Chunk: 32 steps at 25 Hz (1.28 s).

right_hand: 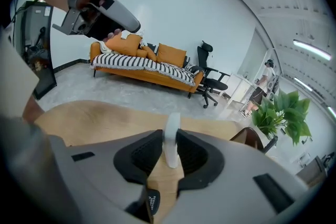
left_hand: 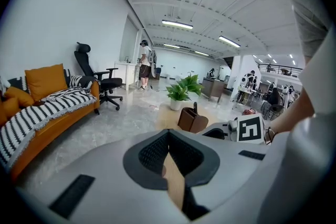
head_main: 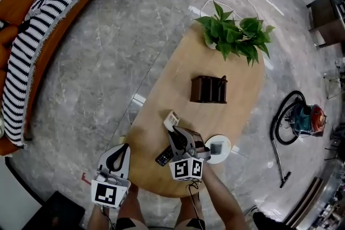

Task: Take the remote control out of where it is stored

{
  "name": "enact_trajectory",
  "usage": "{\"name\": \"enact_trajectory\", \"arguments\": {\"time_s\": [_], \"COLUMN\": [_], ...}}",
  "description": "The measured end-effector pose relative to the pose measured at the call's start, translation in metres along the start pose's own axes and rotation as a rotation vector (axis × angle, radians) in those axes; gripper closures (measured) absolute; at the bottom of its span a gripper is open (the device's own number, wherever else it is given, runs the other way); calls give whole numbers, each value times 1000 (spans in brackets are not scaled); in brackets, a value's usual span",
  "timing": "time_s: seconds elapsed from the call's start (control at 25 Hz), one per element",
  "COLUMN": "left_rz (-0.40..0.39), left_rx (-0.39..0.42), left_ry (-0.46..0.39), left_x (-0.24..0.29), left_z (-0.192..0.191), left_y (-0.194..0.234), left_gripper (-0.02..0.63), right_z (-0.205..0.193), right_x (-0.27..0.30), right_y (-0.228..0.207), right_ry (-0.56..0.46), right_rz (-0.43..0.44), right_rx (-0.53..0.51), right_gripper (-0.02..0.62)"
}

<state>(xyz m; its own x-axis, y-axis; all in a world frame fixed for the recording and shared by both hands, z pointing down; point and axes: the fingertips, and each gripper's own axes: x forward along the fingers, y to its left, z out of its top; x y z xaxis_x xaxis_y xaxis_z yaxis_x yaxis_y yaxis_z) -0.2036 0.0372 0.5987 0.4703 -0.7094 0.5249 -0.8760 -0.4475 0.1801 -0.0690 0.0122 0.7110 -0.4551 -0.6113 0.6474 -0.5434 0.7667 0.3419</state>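
Between right claw (right_hand: 169, 140) pads: white remote (right_hand: 172, 126) clamped, long axis along jaws, clear of storage box (head_main: 208, 89); left claw (left_hand: 168, 135) closed, empty.

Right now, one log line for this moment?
right gripper: shut on white remote, over table | left gripper: shut, empty | black remote: on table

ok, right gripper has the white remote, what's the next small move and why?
Probably lower the right gripper and set the white remote on bare table beside the black remote. Its fingers are clamped on the white remote, which is well clear of the holder and above the table, so only placing seems left.
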Motion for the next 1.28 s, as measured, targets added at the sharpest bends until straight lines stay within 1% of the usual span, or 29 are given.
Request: {"name": "enact_trajectory", "arguments": {"time_s": [0.16,0.36,0.56,0.68,0.88,1.04,1.2,1.28], "left_rz": [5,3,7,5,3,2,0,0], "left_rx": [-7,-5,-10,-14,-13,-10,-18,-20], "left_ry": [12,-5,21,30,15,29,24,31], "left_x": [-3,-5,-12,-14,-18,-18,-17,-17], "left_z": [-6,-11,-24,-30,-28,-30,-31,-34], "left_y": [5,6,8,8,11,13,13,13], "left_gripper": [600,600,600,600,601,600,600,600], "right_z": [-1,-2,-3,-6,-11,-14,-19,-20], "right_x": [1,3,6,7,6,9,13,14], "right_y": [12,24,37,45,58,63,71,73], "right_ry": [2,0,3,10,27,36,51,55], "right_rz": [-12,-28,-38,-31,-10,0,9,16], "right_rx": [-77,-144,-225,-238,-253,-282,-321,-322], "right_gripper": [503,503,502,502,502,502,502,502]}}
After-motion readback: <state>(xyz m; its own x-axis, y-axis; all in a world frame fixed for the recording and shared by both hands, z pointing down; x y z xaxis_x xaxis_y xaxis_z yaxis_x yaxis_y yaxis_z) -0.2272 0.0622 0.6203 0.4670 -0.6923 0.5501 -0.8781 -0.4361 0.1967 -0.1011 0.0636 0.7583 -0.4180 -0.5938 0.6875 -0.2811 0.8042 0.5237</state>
